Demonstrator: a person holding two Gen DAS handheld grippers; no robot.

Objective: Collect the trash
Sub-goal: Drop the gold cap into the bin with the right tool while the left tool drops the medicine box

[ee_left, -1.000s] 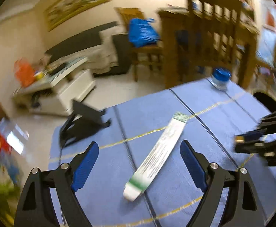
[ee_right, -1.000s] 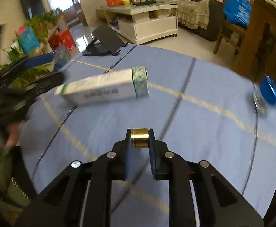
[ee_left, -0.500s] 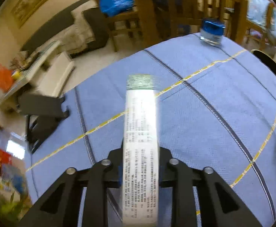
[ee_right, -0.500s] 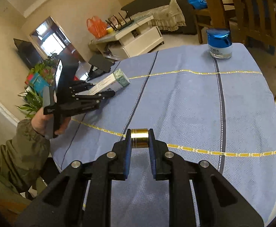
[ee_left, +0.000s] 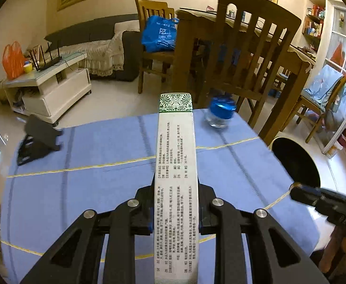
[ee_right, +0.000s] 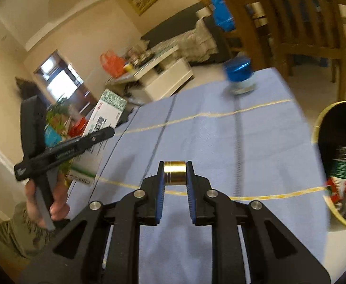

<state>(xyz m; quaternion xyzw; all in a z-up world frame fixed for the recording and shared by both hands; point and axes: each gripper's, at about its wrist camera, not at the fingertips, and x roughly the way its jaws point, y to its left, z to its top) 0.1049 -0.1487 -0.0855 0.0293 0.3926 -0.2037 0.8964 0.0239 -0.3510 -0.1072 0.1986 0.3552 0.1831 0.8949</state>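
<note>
Left wrist view is showing the blue tablecloth (ee_left: 102, 189) spreading out ahead of and beneath the jaws, with the black, gold-rimmed bin (ee_left: 296, 163) sitting off to their right, past the table edge. The left gripper (ee_left: 175, 203) is clamping a long white carton (ee_left: 175, 165) between its closed jaws, the carton running straight out forward with its green-patterned end farthest away. Just right of that far end, a blue-lidded jar (ee_left: 220, 113) is standing on the cloth.

From the right wrist view, the right gripper (ee_right: 175, 177) is pinching a small brass cylinder (ee_right: 175, 172), jaws closed snugly on its two ends. The bin (ee_right: 320, 123) is lying to the right of these jaws, and a bottle (ee_right: 342, 165) is already resting inside.

To my eye, both hands are carrying their trash toward the bin. Doing this well probably means bringing each piece fully over the opening before easing the grip, tipping the long carton end-down so it is not catching the rim, and keeping the two grippers from crowding each other.
</note>
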